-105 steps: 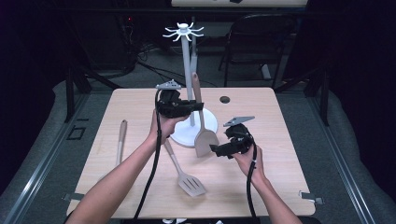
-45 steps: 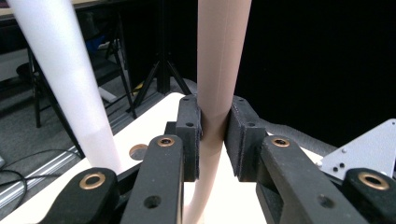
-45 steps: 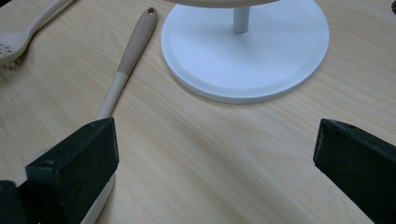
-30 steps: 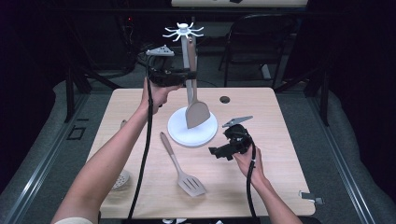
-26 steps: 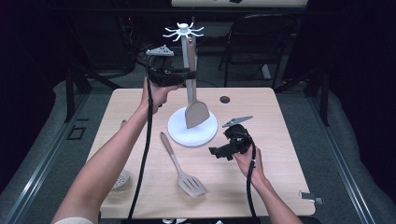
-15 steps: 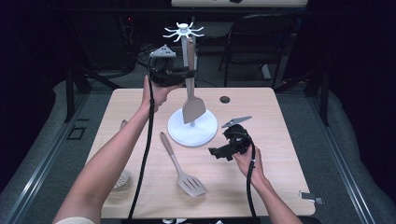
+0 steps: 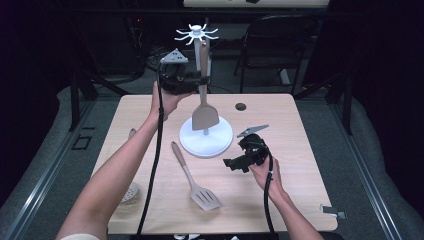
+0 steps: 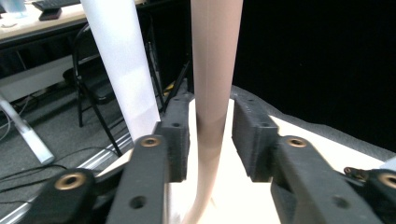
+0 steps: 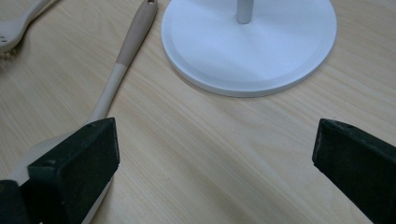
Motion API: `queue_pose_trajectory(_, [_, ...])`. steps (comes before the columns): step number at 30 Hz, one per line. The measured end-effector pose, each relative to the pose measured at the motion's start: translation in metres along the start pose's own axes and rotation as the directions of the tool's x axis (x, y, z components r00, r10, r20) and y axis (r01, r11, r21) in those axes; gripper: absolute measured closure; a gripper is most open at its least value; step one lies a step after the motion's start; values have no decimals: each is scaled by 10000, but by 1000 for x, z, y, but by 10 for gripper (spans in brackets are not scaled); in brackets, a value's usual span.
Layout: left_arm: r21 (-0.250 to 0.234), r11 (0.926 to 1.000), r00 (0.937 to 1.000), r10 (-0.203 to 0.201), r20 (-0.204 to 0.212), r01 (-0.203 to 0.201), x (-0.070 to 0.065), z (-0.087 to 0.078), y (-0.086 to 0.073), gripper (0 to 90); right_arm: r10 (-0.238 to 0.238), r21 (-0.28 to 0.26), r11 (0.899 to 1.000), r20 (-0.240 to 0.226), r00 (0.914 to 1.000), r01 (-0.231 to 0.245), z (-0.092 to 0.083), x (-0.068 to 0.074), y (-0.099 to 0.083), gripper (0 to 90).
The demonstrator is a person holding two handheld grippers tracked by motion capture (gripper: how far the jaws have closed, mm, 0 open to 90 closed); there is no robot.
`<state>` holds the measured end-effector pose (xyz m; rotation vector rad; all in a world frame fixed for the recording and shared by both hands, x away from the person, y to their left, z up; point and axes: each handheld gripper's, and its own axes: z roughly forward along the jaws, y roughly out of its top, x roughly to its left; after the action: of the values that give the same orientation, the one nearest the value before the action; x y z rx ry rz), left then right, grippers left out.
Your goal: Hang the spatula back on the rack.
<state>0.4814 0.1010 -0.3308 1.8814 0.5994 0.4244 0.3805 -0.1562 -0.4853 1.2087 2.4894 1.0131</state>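
Light wooden table [image 7: 310, 200] with rounded corners, grey carpet all round it, a dark room behind. A black chair [image 7: 280, 45] stands past the far edge at about one o'clock, and there's a small dark round hole [image 7: 241, 106] in the tabletop near that edge.

Nothing like a bowl or bin here; the one holder is the white utensil stand [image 7: 206, 137], round base at the table's centre, thin pole rising to a crown of hooks [image 7: 197, 34]. Hanging from it at twelve o'clock is the beige spatula [image 7: 205, 116], blade down just above the base.

Up there is the left gripper [image 7: 197, 80], raised beside the pole. Its jaws have just been opening: in the left gripper view the spatula's handle [image 8: 212, 93] runs between the two pads with a gap on each side, so that's a released grip, the stand's white pole [image 8: 123, 60] just beyond.

The right gripper [image 7: 239, 163] rests low at four o'clock from the base, jaws spread wide, holding nothing; its view looks across bare wood to the base [image 9: 289, 70].

On the table, a slotted turner [image 7: 192, 177] lies at six o'clock, handle toward the stand. At eight o'clock a perforated spoon [image 7: 131, 191] peeks out beneath the left forearm.
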Motion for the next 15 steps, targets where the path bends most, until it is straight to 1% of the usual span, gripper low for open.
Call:
queue_pose_trajectory(2, [18, 10000, 10000, -46, 32, 46, 0, -3, -1, 618, 73, 8, 10000, -2, 10000, -73, -1, 0, 0, 3])
queue_pose_trajectory(4, [-30, 10000, 10000, -62, 30, 62, 0, -5, -2, 615, 53, 7, 10000, 43, 10000, -53, -1, 0, 0, 3])
queue_pose_trajectory(6, [-110, 9999, 9999, -100, -7, 100, 1, -12, -5, 617, 33, -48, 10000, 92, 10000, -33, -1, -1, 0, 4])
queue_pose_trajectory(8, [-136, 9999, 10000, -80, -28, 80, 2, -15, -6, 639, -6, 2, 10000, 129, 9999, 6, -1, -2, 0, 5])
queue_pose_trajectory(10, [-322, 9994, 9999, -111, -49, 109, 2, -23, -7, 658, 19, 14, 10000, 103, 9999, -19, -1, -2, 0, 6])
queue_pose_trajectory(11, [-325, 9994, 9999, -80, -86, 77, 2, -25, -6, 668, 21, 23, 10000, 109, 9999, -21, -1, -2, 0, 6])
queue_pose_trajectory(15, [-456, 9990, 9998, -12, -188, 4, 2, -30, -5, 739, 31, 57, 10000, 119, 9999, -32, -1, -3, 0, 9])
